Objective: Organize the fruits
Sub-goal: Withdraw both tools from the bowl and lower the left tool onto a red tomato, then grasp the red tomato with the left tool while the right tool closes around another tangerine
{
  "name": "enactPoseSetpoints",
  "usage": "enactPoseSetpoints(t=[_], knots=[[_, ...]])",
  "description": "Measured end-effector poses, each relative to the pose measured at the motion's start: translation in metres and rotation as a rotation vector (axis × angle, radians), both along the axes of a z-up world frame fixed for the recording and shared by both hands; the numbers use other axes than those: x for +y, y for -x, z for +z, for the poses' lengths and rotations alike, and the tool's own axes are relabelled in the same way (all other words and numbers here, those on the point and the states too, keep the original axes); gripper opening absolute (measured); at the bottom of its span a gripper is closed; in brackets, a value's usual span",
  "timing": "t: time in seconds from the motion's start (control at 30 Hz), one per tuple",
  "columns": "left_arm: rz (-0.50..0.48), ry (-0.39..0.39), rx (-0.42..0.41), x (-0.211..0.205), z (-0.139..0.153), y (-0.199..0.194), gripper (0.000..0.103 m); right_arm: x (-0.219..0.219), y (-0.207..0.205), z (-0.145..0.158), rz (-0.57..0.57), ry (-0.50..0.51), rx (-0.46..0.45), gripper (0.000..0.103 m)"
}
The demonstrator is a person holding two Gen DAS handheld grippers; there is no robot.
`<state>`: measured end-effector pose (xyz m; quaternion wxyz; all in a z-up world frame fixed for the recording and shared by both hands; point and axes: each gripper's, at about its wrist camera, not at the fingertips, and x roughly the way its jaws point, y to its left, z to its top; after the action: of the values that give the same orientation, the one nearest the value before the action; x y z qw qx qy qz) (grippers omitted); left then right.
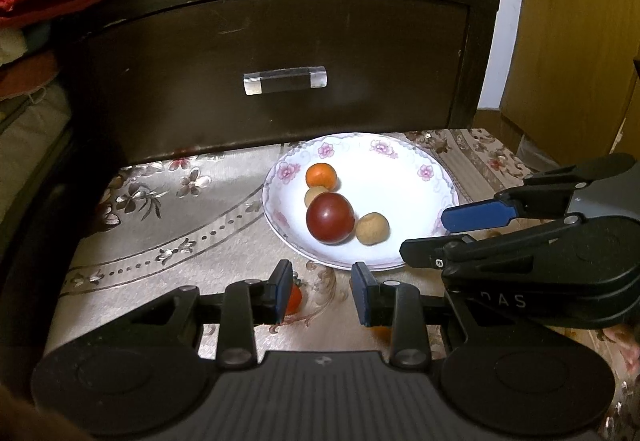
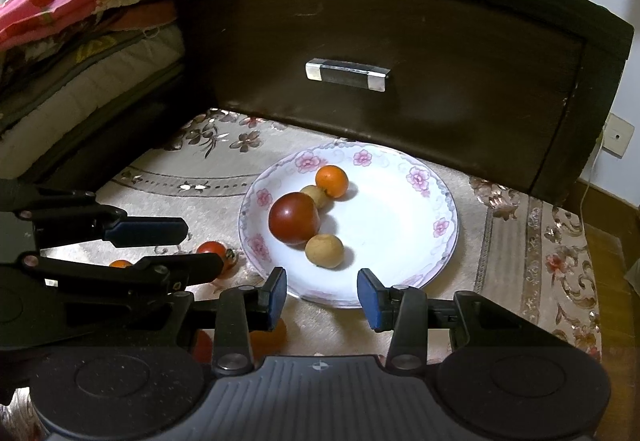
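Note:
A white floral plate (image 1: 404, 177) (image 2: 400, 209) holds a dark red tomato (image 1: 330, 218) (image 2: 294, 218), a small orange fruit (image 1: 321, 176) (image 2: 331, 181) and two tan round fruits (image 1: 372, 228) (image 2: 324, 250). On the cloth left of the plate lie a small red tomato (image 2: 213, 250) (image 1: 294, 299) and a small orange fruit (image 2: 120, 264). More orange and red fruit (image 2: 268, 337) shows partly under the right gripper. My left gripper (image 1: 322, 291) (image 2: 192, 245) is open and empty in front of the plate. My right gripper (image 2: 322, 297) (image 1: 424, 235) is open and empty at the plate's near rim.
A dark wooden drawer front (image 1: 280, 81) with a metal handle (image 1: 285, 80) stands upright behind the plate. Folded bedding and red cloth (image 2: 80, 41) are stacked at the left. The floral cloth (image 1: 180, 233) covers the surface. A wooden cabinet (image 1: 572, 53) stands at the right.

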<state>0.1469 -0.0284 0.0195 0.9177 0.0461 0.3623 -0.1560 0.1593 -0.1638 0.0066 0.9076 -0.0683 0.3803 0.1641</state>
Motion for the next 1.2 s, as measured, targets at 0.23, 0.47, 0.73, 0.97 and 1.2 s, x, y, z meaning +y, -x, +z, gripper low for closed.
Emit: enactPoseSetpoints(t=[0.23,0.47,0.73,0.97,1.2], knots=[[-0.002,-0.004,0.001,0.003,0.0,0.002,0.037,0.003,0.002,0.0,0.009,-0.001,0.003,0.038],[-0.019,-0.015,0.011,0.007,-0.004,0.012,0.037,0.007,0.007,-0.002,0.025,0.003,0.013,0.038],[-0.053,-0.04,0.038,0.005,-0.014,0.022,0.037,0.008,0.016,-0.011,0.052,0.014,0.052,0.038],[-0.088,-0.045,0.067,0.002,-0.021,0.024,0.038,0.009,0.017,-0.02,0.072,0.029,0.087,0.038],[-0.134,-0.066,0.089,-0.006,-0.029,0.028,0.042,0.005,0.015,-0.027,0.065,0.038,0.114,0.038]])
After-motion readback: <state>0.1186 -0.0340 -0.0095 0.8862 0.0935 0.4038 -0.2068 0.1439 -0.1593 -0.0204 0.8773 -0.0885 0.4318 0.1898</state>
